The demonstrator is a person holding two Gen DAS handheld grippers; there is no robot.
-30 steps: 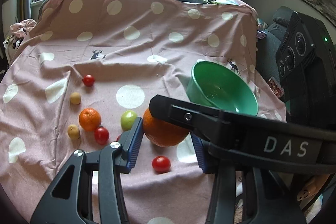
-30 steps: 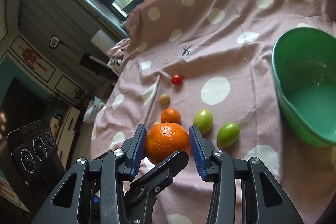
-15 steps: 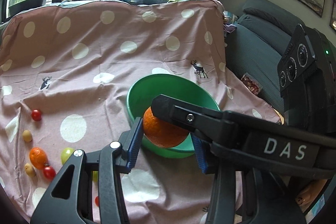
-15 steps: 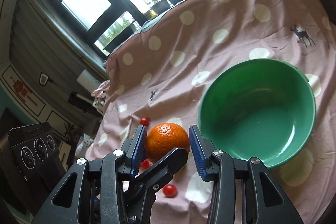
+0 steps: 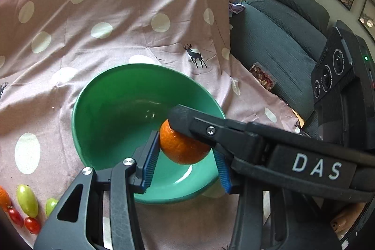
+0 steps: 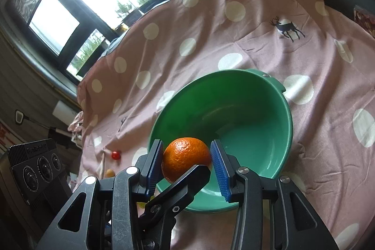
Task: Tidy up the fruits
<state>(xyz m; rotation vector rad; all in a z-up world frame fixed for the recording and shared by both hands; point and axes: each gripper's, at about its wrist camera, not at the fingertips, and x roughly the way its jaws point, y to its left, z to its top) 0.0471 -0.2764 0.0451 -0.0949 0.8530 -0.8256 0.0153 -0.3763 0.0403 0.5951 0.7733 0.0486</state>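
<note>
A large orange [image 5: 184,149] sits between the blue pads of both grippers, held over the near side of an empty green bowl [image 5: 112,114]. My left gripper [image 5: 186,163] has its left pad against the orange, and its right pad stands a little apart. My right gripper [image 6: 187,168] is shut on the same orange [image 6: 185,157], above the bowl's [image 6: 257,123] near rim. The right gripper's finger crosses the left wrist view as a black bar. Small fruits lie on the cloth at the left: green ones [image 5: 27,199] and red tomatoes [image 5: 31,225].
A pink polka-dot cloth [image 5: 93,39] covers the surface. A dark grey sofa [image 5: 281,39] stands to the right of it. A red tomato [image 6: 115,155] and a small yellow fruit [image 6: 109,172] lie left of the bowl. Windows run along the back.
Both grippers carried the orange from beside the loose fruits rightward to above the green bowl. The bowl now fills the middle of both views.
</note>
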